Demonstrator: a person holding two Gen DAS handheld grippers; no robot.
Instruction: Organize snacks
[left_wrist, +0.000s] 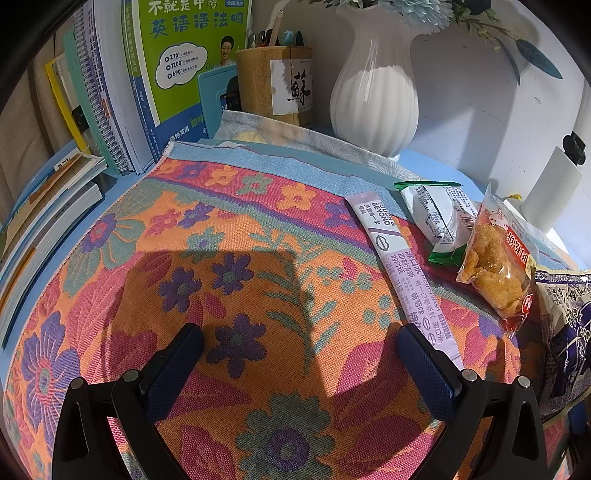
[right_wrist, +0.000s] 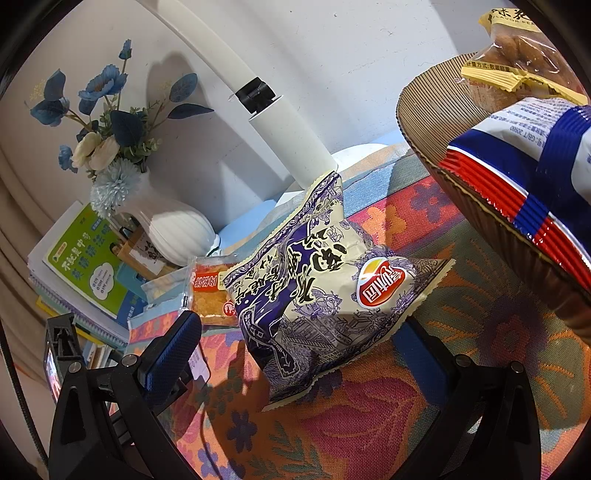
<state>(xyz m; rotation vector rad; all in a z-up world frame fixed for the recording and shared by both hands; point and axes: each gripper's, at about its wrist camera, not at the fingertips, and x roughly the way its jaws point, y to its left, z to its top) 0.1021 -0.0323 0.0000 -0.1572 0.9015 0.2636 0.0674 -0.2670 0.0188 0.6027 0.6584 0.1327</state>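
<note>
My left gripper (left_wrist: 299, 350) is open and empty above the floral cloth (left_wrist: 236, 280). To its right lie a long lilac mouthwash sachet (left_wrist: 400, 269), a white and green packet (left_wrist: 437, 218), a clear bag of fried snack (left_wrist: 496, 266) and the edge of a purple and cream chip bag (left_wrist: 565, 314). My right gripper (right_wrist: 295, 339) is open, its fingers either side of the chip bag (right_wrist: 325, 291), which lies on the cloth. A brown ribbed basket (right_wrist: 476, 192) at the right holds a red, white and blue bag (right_wrist: 535, 173) and a yellow-wrapped pastry (right_wrist: 517, 70).
Books (left_wrist: 140, 85) stand and lie at the back left. A wooden pen holder (left_wrist: 273, 81) and a white vase (left_wrist: 373, 96) with blue flowers stand behind the cloth. A white lamp arm (right_wrist: 273, 122) rises by the wall.
</note>
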